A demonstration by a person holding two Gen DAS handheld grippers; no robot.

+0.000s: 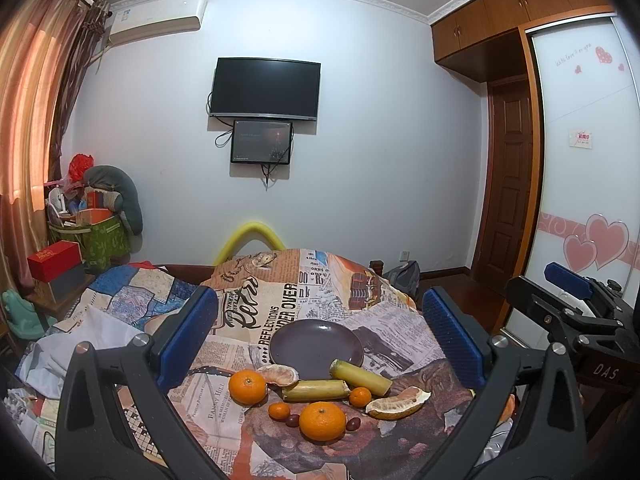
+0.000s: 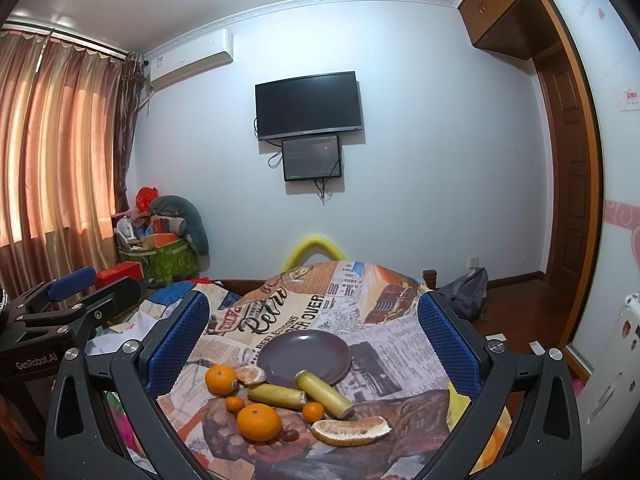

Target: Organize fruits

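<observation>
Spread wide with nothing held, the left gripper [image 1: 316,336] and right gripper [image 2: 312,332] are poised over the cloth-covered table [image 1: 400,312]. A bare purple plate [image 1: 316,342] is seen at centre frame, with the fruit clustered just below it. The sugarcane pieces [image 1: 314,390] are judged stiff and best gripped mid-length; the oranges [image 1: 322,421] firm but prone to rolling; the pomelo segments [image 1: 398,402] soft, to be pinched lightly; the tiny dates [image 1: 292,421] slippery.

Home bedroom. Wall-mounted TV [image 1: 265,89] at centre, air conditioner [image 1: 158,19] upper left, curtains [image 2: 60,140] at left. Wardrobe with heart decals [image 1: 584,184] at right edge.
</observation>
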